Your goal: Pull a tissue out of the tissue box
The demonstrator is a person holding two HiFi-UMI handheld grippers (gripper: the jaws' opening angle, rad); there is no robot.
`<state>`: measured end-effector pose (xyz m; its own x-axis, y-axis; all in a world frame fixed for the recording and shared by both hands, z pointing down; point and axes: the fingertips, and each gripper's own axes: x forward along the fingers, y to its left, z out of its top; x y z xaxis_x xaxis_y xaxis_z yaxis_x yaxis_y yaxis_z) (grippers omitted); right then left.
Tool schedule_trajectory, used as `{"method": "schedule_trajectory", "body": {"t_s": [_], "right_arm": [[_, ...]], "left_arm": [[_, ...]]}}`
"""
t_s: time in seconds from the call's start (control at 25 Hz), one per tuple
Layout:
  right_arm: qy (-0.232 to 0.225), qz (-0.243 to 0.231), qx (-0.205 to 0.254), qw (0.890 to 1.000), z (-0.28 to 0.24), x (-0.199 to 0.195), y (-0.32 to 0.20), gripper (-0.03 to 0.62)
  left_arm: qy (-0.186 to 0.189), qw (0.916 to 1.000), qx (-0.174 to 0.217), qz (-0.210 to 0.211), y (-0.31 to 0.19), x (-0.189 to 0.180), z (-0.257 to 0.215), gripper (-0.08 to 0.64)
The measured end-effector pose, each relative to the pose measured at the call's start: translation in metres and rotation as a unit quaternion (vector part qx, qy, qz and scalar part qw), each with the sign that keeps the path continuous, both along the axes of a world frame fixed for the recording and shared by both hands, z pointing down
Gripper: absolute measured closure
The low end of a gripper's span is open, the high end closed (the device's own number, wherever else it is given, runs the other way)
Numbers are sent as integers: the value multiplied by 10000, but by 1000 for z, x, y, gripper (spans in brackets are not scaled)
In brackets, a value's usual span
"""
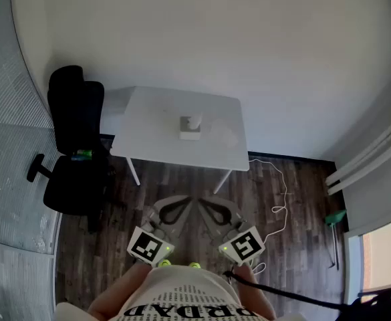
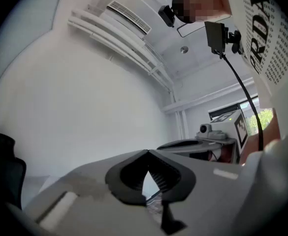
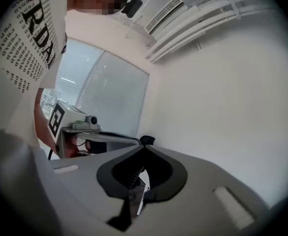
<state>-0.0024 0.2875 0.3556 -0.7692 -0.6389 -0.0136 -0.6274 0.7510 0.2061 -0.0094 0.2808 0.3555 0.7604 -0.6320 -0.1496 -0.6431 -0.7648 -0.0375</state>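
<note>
**dex:** So what's the room like?

**moss:** Pretty bare. There's a white tabletop [image 1: 152, 122] pushed up against a plain white wall [image 1: 215, 39] on the far side, and it sits on thin white legs. The floor [image 1: 182, 186] is dark wood planks. A black office chair [image 1: 75, 146] is parked at the tabletop's left end, touching or almost touching that edge. A ribbed glass partition [image 1: 8, 112] runs down the left side of the room.

**dex:** And the tissue box?

**moss:** The tissue box [image 1: 190, 132] is roughly in the middle of the tabletop, a little toward the far edge, with a tissue [image 1: 194, 121] poking up out of the top. The surface around it is just bare white.

**dex:** Are the tools anywhere near it?

**moss:** Nope, they're well apart from it and held close in front of the person, over the floor on the near side. On the left tool [image 2: 147, 151] the jaws are closed tip to tip, gripping nothing. The right tool [image 3: 144, 146] is shut and empty too. Their tips sit just beside each other and angle toward the tabletop.

**dex:** Anything else lying around?

**moss:** A white cable [image 1: 280, 186] snakes across the floor on the right. Past it, by the right wall, there's a green thing [image 1: 335, 217] I can't identify. An air conditioner [image 2: 129, 17] is mounted up high.
</note>
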Motion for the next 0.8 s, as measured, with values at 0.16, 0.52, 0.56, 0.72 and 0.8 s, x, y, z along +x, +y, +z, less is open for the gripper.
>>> {"method": "schedule_trajectory", "body": {"t_s": [0.16,0.52,0.56,0.72,0.8], "right_arm": [[49,43,-54,10000,3,3,-3,583],[-262,260,-217,9991,5,11,-13,583],[-282,266,-207,9990,5,11,-14,583],[-276,298,-244,9989,7,10,-14,583],[-242,319,-242,9989,8,10,-14,583]], "left_arm": [[-59,10000,36,-23,-3,5,-1,558],[-197,9995,149,-171,-15,4,1,558],[-208,9995,165,-176,-15,3,2,558],[-225,9995,114,-168,-13,2,5,558],[-236,9995,89,-167,-13,1,6,558]]}}
